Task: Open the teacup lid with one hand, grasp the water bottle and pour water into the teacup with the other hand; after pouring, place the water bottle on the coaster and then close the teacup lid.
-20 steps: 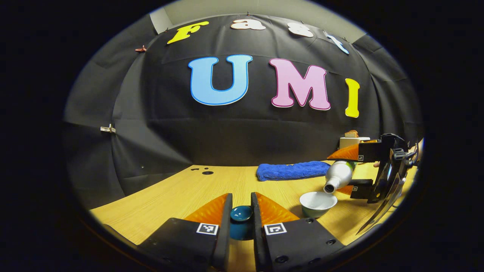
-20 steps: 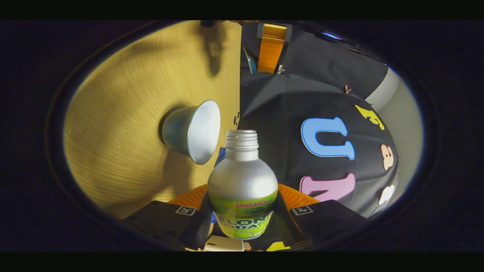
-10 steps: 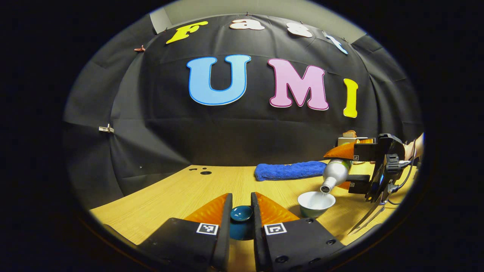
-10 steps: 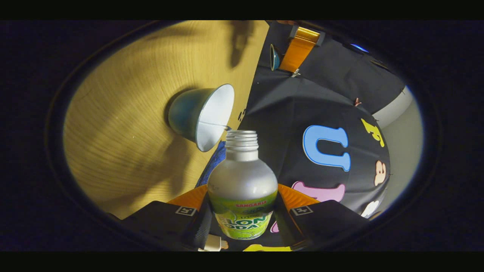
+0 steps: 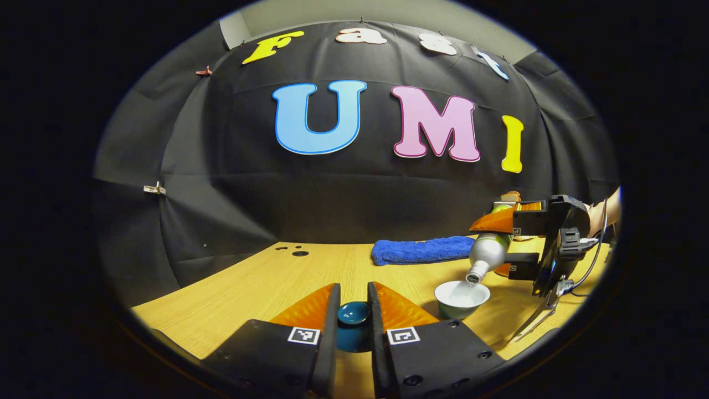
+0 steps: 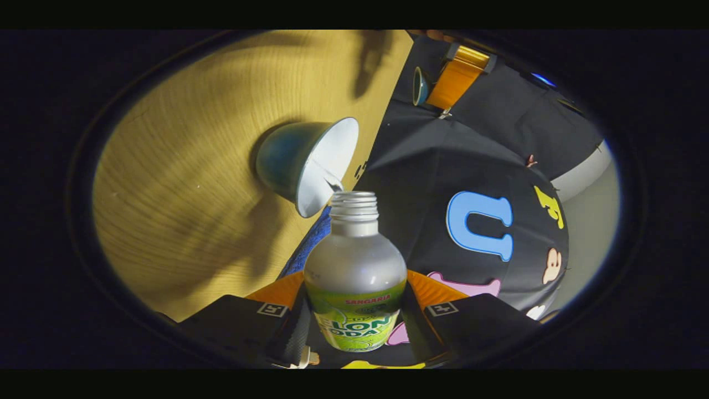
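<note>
Teal lid, blue towel

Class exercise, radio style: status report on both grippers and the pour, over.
Left gripper shut on teacup lid, held off to the side. Right gripper shut on water bottle, tipped, water streaming into teacup. Nothing in the way.

Count: 1 water bottle, 1 teacup, 1 teacup lid, 1 blue towel, 1 table. 2 grippers: left gripper, right gripper. 1 small pale item behind the right gripper, can't identify. 3 dark holes in the table's far edge.
</note>
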